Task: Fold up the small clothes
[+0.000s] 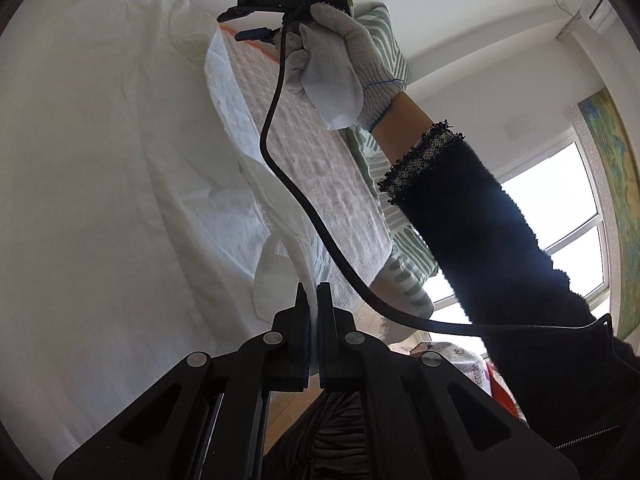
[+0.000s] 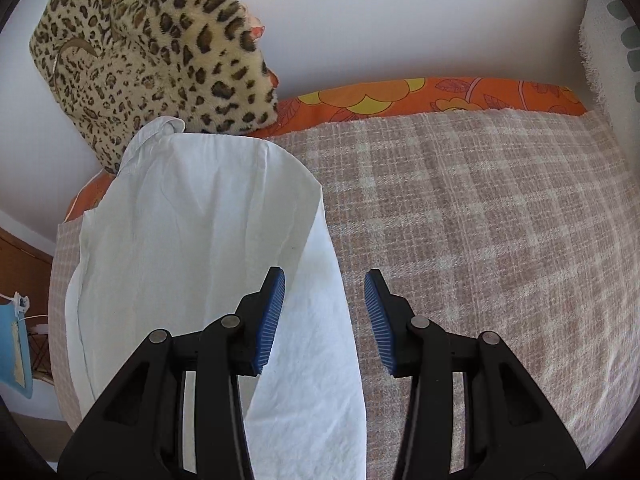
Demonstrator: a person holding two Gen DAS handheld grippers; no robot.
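A white cotton garment [image 2: 192, 232], apparently a small shirt, lies spread on a bed covered by a pinkish checked blanket [image 2: 480, 216]. The left tongs [image 1: 314, 300] are closed on a thin edge of this white cloth, which rises straight out from between the jaws and falls away ahead of them and off to their left in broad soft folds. The right tongs [image 2: 324, 300] hang over the bed with their blue ribbed pads parted and nothing between them; the long outer edge of the garment runs just under their left finger, and bare blanket lies below the gap and their right finger. In the left wrist view a gloved hand [image 1: 340, 60] holds the right tongs well ahead of the left pair, with a black cable [image 1: 280, 172] looping back from them. Beyond the right tongs, at the far end of the garment, sits what looks like a collar, with a leopard-print cushion [image 2: 160, 60] and an orange floral sheet [image 2: 400, 96] behind it. The fabric looks light, limp and lightly creased: it should drape and sag from any pinch, will not hold a shape by itself, and seems unlikely to slip or tear. A sound place to take hold appears to be a hem edge or corner, pinching only the layer meant to be folded.
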